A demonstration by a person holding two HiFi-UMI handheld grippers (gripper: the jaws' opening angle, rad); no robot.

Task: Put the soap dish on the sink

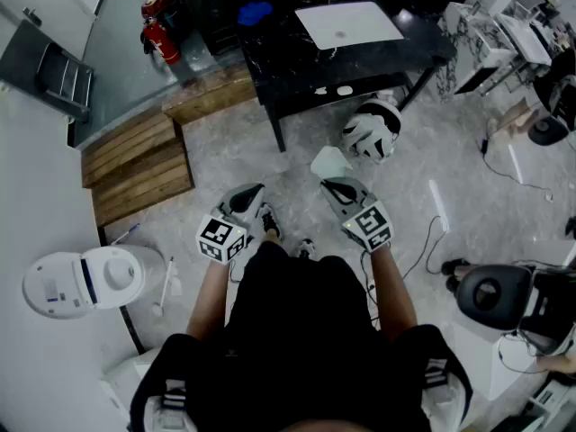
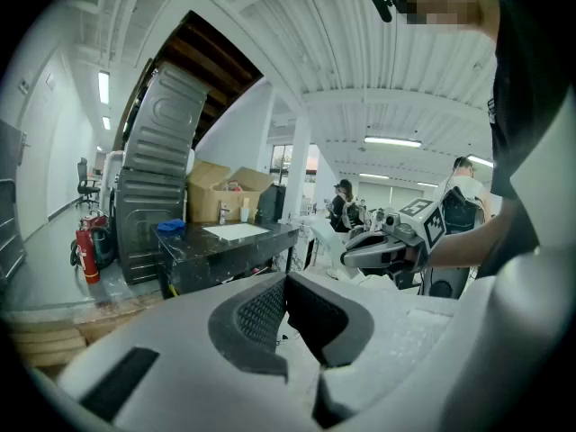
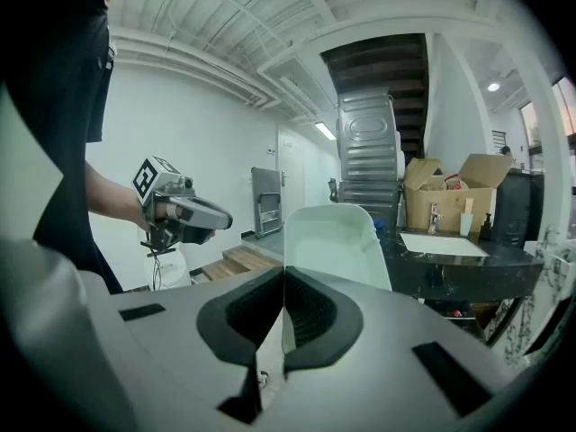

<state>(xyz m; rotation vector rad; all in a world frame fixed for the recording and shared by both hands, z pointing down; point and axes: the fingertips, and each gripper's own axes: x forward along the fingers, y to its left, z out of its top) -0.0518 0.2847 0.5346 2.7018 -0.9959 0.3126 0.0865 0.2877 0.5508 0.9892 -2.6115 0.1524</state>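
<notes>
While we stand facing the room, our right gripper [image 1: 335,185] is clamped on the near end of the pale green, oblong plastic soap dish [image 1: 329,162], held in the air at the centre of the head view. Our left gripper [image 1: 250,194], just to its left, has its jaws pressed together with nothing between them. The white rectangular sink [image 1: 349,23], set in a black stone-look counter [image 1: 270,57], lies ahead at upper centre, well apart from the dish. The dish's long axis points away from the jaws toward that counter, so we judge the right gripper must carry it forward.
</notes>
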